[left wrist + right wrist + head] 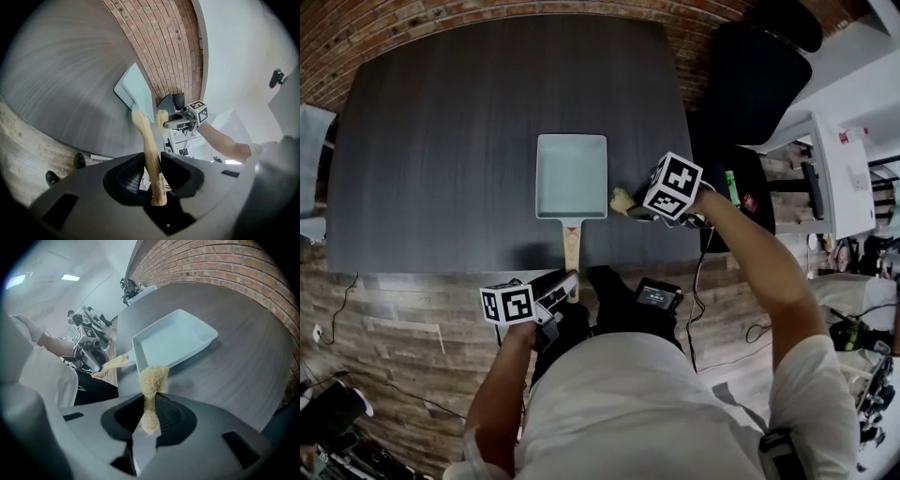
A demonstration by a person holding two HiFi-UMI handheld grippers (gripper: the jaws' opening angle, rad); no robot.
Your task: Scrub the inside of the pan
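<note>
A pale blue rectangular pan (572,174) lies on the dark table (441,141), its wooden handle (572,251) reaching past the near edge. My left gripper (551,298) is shut on the end of that handle (151,159). My right gripper (639,208) is shut on a tan fibrous scrubber (622,201), held just right of the pan's near right corner, outside the rim. In the right gripper view the scrubber (152,385) sticks out from between the jaws, in front of the pan (176,340). The pan's inside looks bare.
A brick wall (487,19) runs behind the table. A black chair (755,84) stands at the table's right side, with a white unit (839,169) beyond it. Cables and gear lie on the wood floor (384,347) below the near edge.
</note>
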